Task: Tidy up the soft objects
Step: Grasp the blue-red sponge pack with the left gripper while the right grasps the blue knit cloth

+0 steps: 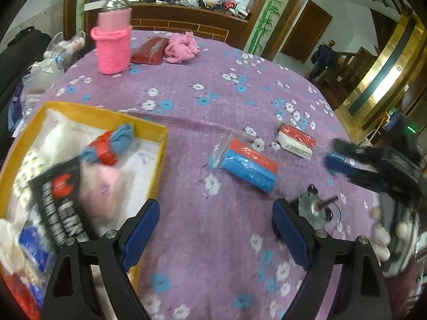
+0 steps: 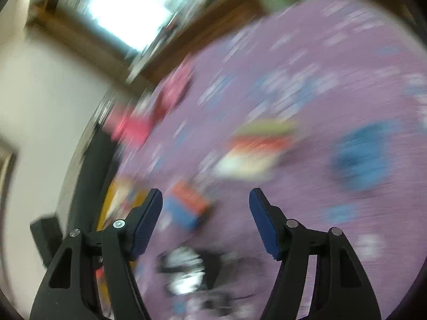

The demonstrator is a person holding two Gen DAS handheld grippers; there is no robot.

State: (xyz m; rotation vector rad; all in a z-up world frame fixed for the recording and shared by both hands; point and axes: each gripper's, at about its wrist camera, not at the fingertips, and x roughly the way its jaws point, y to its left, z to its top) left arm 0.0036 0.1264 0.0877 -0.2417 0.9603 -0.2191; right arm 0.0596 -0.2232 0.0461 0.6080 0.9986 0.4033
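A yellow box (image 1: 88,113) at the left holds several soft items, among them a red-and-blue bundle (image 1: 109,146) and a pink pouch (image 1: 101,192). A blue-and-orange roll pack (image 1: 248,165) and a red-and-white pack (image 1: 296,140) lie on the purple flowered cloth (image 1: 208,98). My left gripper (image 1: 216,229) is open and empty, low over the cloth beside the box. My right gripper (image 2: 205,221) is open and empty; it also shows at the right in the left wrist view (image 1: 344,157). The right wrist view is badly blurred; the roll pack (image 2: 186,208) is just ahead.
A pink knitted bottle sleeve (image 1: 113,44), a dark red pack (image 1: 149,50) and a pink fluffy item (image 1: 181,46) stand at the far side. A small metal part with wires (image 1: 315,206) lies by my left gripper. Plastic bags (image 1: 53,58) sit off the left edge.
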